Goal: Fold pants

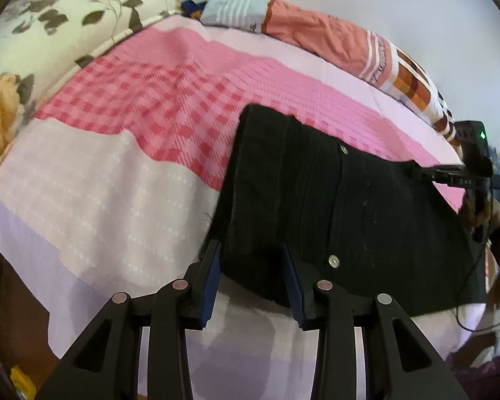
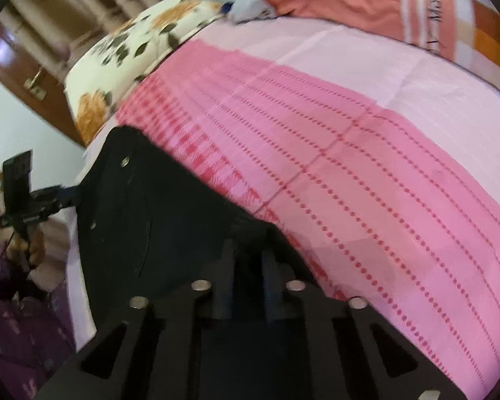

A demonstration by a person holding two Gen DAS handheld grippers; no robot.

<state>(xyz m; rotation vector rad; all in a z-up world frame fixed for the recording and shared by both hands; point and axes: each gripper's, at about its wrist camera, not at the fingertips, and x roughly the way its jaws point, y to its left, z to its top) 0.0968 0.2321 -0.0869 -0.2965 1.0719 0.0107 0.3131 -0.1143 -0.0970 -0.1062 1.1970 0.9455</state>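
Observation:
Black pants (image 1: 350, 200) lie folded flat on the pink checked bedsheet (image 1: 133, 100), two metal buttons showing. My left gripper (image 1: 251, 246) straddles their near left corner. Its blue pads (image 1: 211, 286) stand apart with flat cloth between them, not pinched. In the right wrist view the pants (image 2: 143, 220) fill the lower left. My right gripper (image 2: 248, 248) has its fingers close together, with a raised corner of the black cloth nipped between them. The right gripper (image 1: 420, 171) also shows at the pants' far right edge, and the left gripper (image 2: 73, 196) at their left edge.
A floral pillow (image 1: 66, 26) lies at the bed's head on the left. An orange quilt (image 1: 316, 30) and a pale blue striped cloth (image 1: 233, 10) run along the wall. A hand (image 1: 483, 213) and a purple sleeve (image 2: 6, 300) show at the bed's near side, with a wooden door (image 2: 23, 76) beyond.

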